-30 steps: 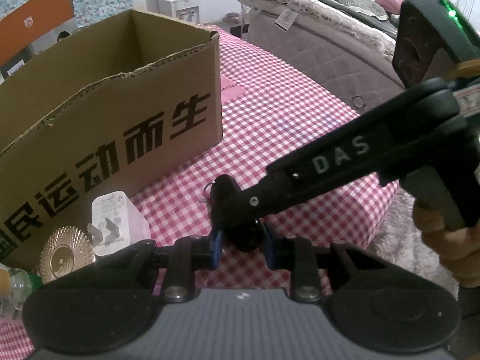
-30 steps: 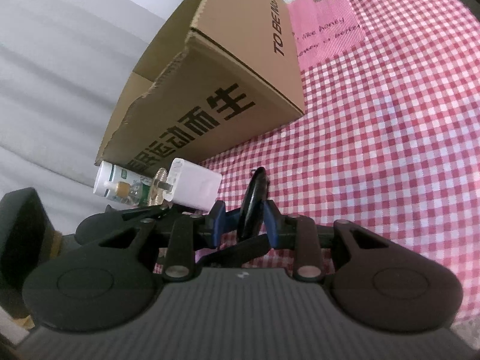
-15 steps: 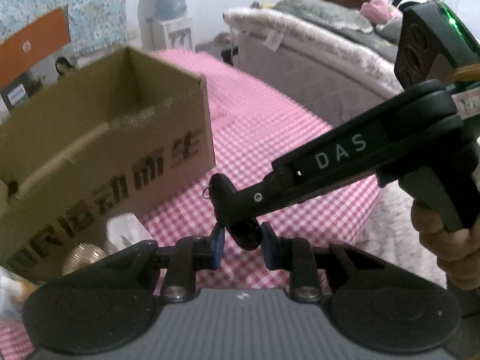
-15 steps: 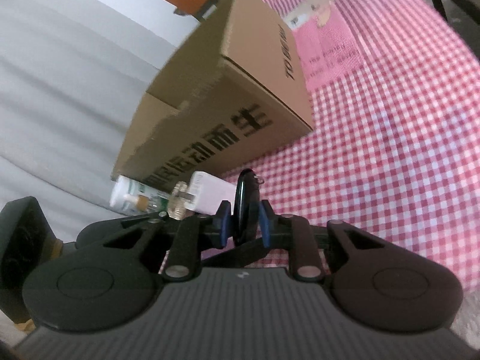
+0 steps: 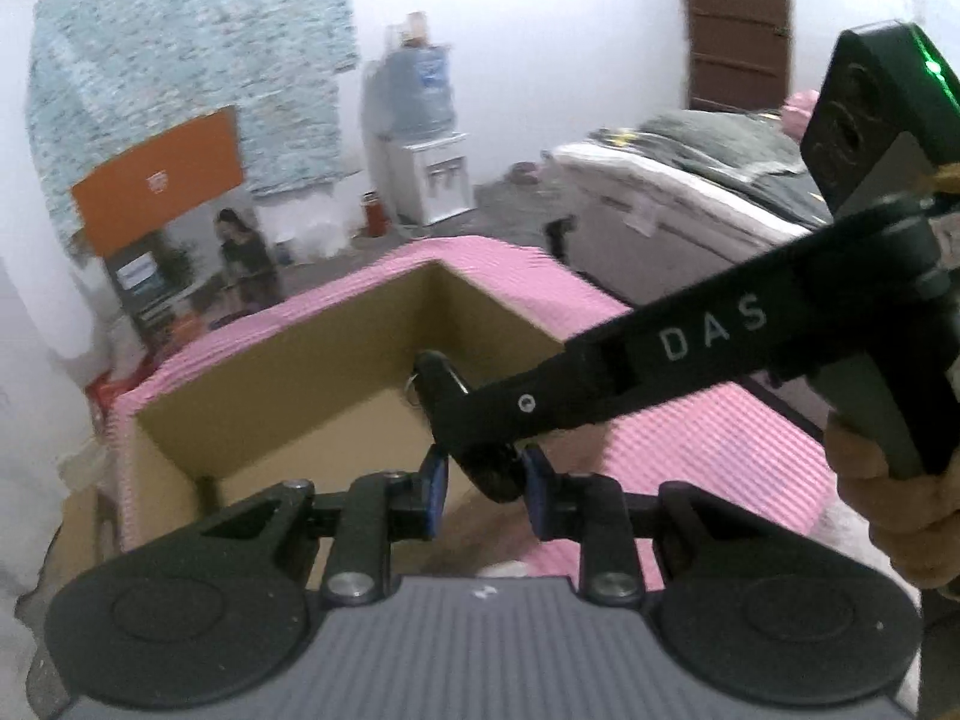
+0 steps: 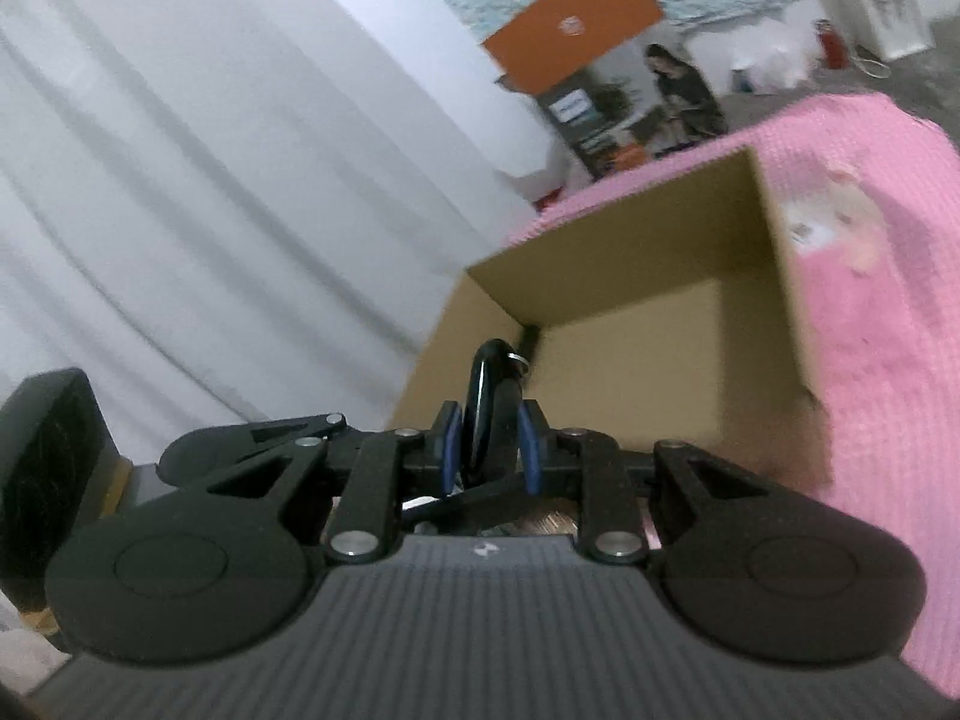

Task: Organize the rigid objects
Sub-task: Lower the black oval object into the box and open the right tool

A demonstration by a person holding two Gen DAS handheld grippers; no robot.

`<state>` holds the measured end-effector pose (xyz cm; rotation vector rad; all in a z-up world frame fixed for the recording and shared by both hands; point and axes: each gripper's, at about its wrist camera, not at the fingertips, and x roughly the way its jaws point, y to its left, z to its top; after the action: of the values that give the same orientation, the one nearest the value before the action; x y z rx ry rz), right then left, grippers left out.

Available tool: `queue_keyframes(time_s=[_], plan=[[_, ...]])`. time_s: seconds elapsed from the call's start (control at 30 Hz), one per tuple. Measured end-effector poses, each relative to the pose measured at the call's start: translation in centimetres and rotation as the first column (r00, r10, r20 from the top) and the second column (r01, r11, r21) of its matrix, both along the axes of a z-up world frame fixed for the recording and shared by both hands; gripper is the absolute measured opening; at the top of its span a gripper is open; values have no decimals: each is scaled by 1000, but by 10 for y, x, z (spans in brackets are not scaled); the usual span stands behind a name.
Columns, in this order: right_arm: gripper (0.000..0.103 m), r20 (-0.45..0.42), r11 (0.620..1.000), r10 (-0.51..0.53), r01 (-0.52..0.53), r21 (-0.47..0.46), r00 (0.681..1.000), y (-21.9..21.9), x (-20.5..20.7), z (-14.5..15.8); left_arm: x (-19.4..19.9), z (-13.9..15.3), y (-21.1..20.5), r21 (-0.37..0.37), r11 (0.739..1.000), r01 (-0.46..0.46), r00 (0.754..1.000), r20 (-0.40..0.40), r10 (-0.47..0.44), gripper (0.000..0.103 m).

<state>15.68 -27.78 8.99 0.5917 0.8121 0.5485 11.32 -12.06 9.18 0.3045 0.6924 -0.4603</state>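
Pinching a flat black key fob (image 6: pixel 489 405) edge-on between its blue pads, the right claw (image 6: pixel 493 443) sits low in the middle of its own view, the fob's small metal ring poking out at the top. In the other view the left claw (image 5: pixel 485 474) is also clamped tight, its pads closing on the rounded lower end of the same fob (image 5: pixel 474 414), with the right tool's long black finger crossing in from the right of the frame, so both claws appear to share the one object. Just beyond the fob in both views lies the open cardboard box (image 6: pixel 774 276), its mouth facing up and filling the middle of the frame, standing on the pink checked tablecloth (image 5: pixel 708 438). Inside, only bare cardboard shows. My reading is that the carry step is under way and the fob is poised near the box's near rim. What the next move calls for is bringing it over the opening, then loosening both claws together so it drops in cleanly.
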Motion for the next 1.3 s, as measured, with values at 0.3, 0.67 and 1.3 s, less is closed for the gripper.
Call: queue_keyframes(time_s=[0.3,0.67,1.3], plan=[[19,-194,991,131,-123,52,972,67,131,-23,104,-11,68,28,991,-133,971,-197,136,28],[19,-436,990,136,-111,83,890,115,228,-97,174,-59,102,138,970,-201,909,-342,237,28],[30,-462,997,69,-50,55,884,110,232,-108,159,-33,99,113,971,-212,934,-270,236,60]])
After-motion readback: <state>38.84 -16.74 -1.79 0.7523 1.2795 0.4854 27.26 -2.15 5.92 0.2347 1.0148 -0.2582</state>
